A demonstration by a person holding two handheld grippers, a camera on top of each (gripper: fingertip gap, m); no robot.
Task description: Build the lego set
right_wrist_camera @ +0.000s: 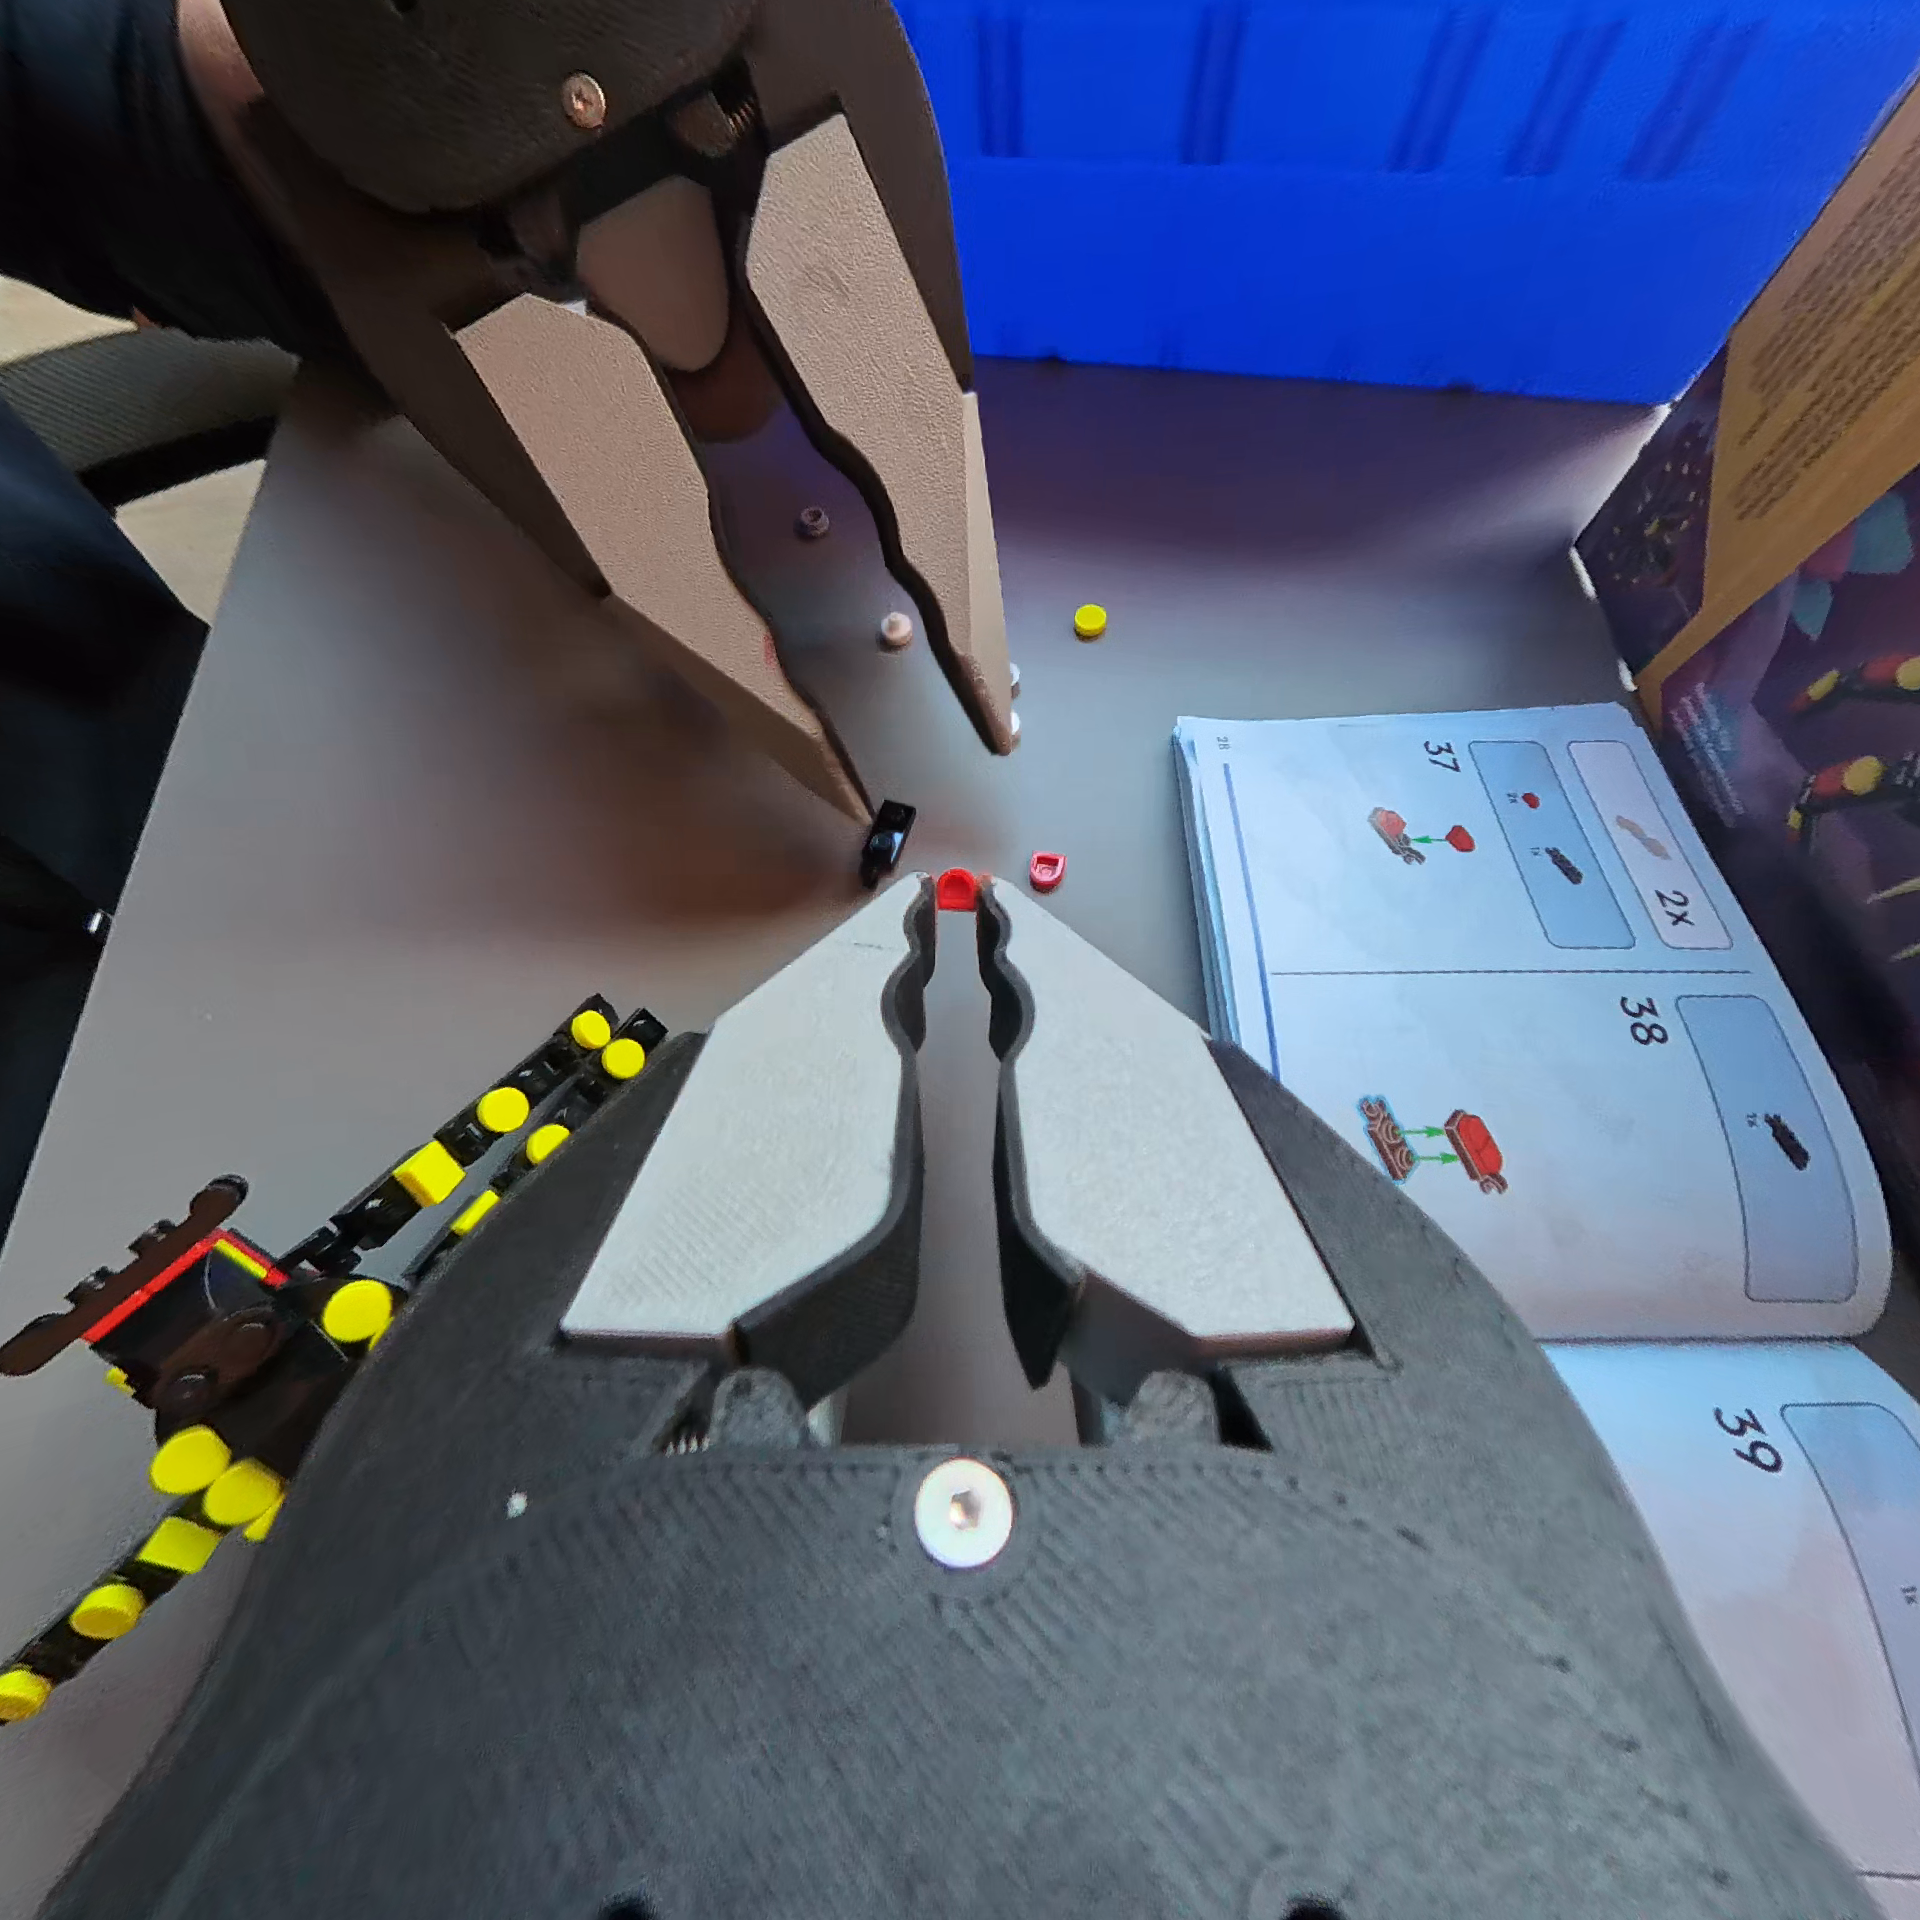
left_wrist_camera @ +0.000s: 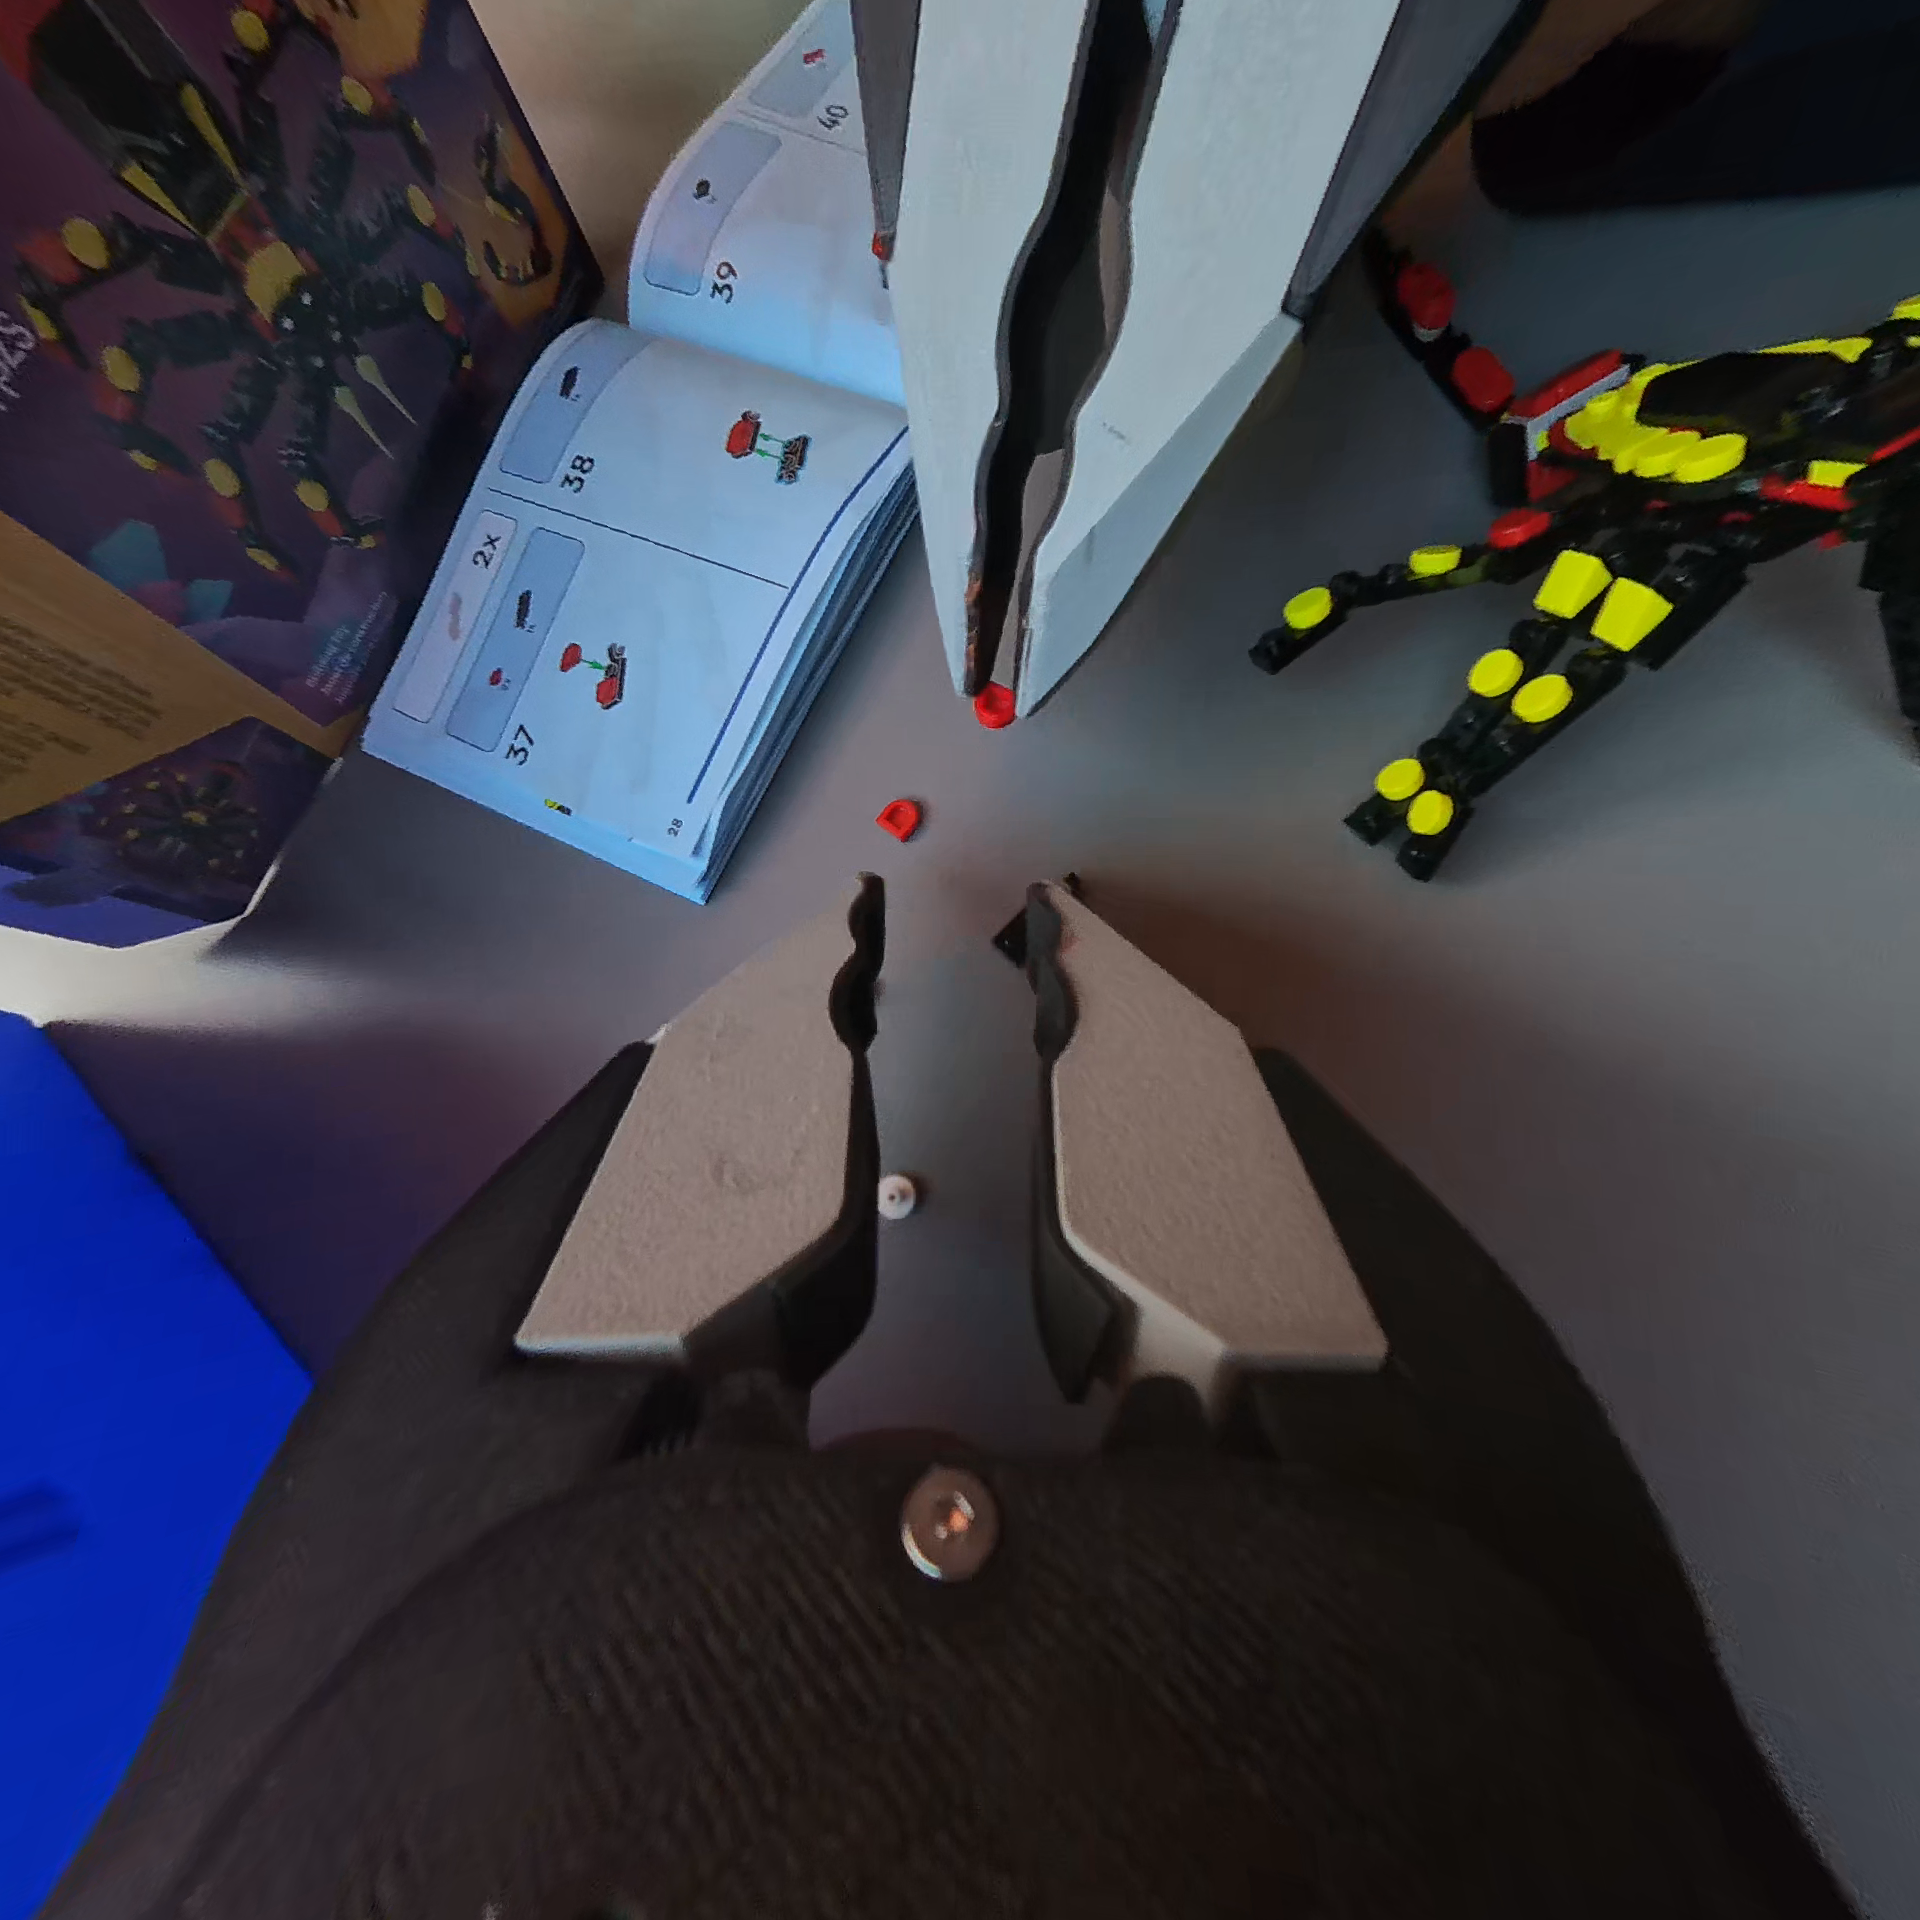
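Note:
My right gripper (right_wrist_camera: 954, 881) is shut on a small red piece (right_wrist_camera: 956, 894) at its tips, low over the grey table (right_wrist_camera: 468, 727); the piece also shows in the left wrist view (left_wrist_camera: 994, 707). My left gripper (left_wrist_camera: 956, 899) faces it, open and empty, its tips just above the table. A small black piece (right_wrist_camera: 888, 831) stands right at one left fingertip (right_wrist_camera: 857, 800); I cannot tell if they touch. A second loose red piece (left_wrist_camera: 900, 819) lies on the table between the two grippers. The black, yellow and red spider model (left_wrist_camera: 1610, 520) stands beside the right gripper.
An open instruction booklet (right_wrist_camera: 1507, 987) lies by the set's box (left_wrist_camera: 260, 312). A blue bin (right_wrist_camera: 1351, 208) stands behind the left gripper. A yellow round piece (right_wrist_camera: 1089, 620) and small pale studs (right_wrist_camera: 896, 629) lie loose near the left gripper. A dark sleeve (right_wrist_camera: 83, 156) holds that gripper. The grippers are tip to tip, or close to it.

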